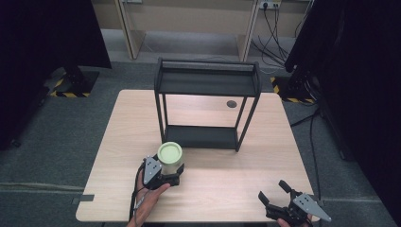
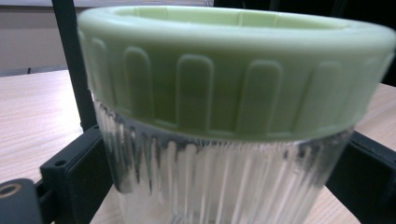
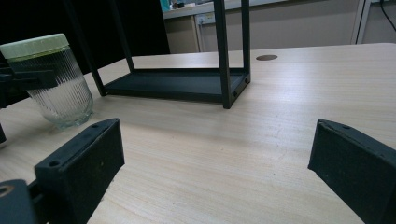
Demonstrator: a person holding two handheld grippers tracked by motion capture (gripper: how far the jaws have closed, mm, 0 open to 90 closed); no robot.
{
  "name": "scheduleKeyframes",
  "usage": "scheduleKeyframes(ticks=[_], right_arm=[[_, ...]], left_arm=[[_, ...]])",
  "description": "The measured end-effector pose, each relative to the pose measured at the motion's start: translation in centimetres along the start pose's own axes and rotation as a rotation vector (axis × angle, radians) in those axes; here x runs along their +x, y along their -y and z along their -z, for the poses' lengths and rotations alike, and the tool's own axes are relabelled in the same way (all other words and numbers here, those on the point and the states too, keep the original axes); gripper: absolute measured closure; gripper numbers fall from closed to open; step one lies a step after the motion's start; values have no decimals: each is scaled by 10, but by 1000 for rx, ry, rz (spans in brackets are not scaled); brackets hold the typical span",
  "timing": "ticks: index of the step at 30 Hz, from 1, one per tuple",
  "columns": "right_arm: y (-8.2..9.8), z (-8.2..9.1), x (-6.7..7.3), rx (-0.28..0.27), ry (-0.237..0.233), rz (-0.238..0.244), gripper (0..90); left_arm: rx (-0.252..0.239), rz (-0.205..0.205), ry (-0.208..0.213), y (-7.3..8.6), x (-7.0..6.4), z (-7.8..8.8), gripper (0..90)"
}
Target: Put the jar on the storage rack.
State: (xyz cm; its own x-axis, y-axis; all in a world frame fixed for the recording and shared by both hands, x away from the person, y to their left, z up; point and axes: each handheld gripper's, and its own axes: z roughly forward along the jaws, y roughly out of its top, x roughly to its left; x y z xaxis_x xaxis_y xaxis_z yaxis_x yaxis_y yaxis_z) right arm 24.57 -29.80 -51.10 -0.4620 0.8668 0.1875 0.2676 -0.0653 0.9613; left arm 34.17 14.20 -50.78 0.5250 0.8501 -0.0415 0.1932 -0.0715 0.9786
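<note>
A ribbed clear glass jar [image 1: 169, 156] with a pale green screw lid stands on the wooden table [image 1: 236, 170], just in front of the black two-tier metal rack [image 1: 208, 82]. My left gripper [image 1: 168, 171] is shut on the jar [image 2: 224, 93], one black jaw pressing each side of the glass below the lid. In the right gripper view the jar [image 3: 56, 84] leans slightly, its base on the table. My right gripper [image 1: 273, 191] rests open near the table's front right corner, nothing between its jaws [image 3: 215, 163].
The rack [image 3: 177, 84] has a low bottom shelf and a top shelf, both bare. A round cable grommet [image 1: 231, 103] sits in the tabletop behind it. Desks, cables and dark screens stand on the floor around the table.
</note>
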Motion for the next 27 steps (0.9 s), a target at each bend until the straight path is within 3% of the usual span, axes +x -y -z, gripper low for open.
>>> scheduleKeyframes(ticks=[13,27], right_arm=[[0,1,-1,-1,1,0,33],[-1,1,-1,-3,3,0,33]], left_arm=[[9,-15,-38,-2,-1,-2,109],[1,-23,-17,-17,-5,-3,113]])
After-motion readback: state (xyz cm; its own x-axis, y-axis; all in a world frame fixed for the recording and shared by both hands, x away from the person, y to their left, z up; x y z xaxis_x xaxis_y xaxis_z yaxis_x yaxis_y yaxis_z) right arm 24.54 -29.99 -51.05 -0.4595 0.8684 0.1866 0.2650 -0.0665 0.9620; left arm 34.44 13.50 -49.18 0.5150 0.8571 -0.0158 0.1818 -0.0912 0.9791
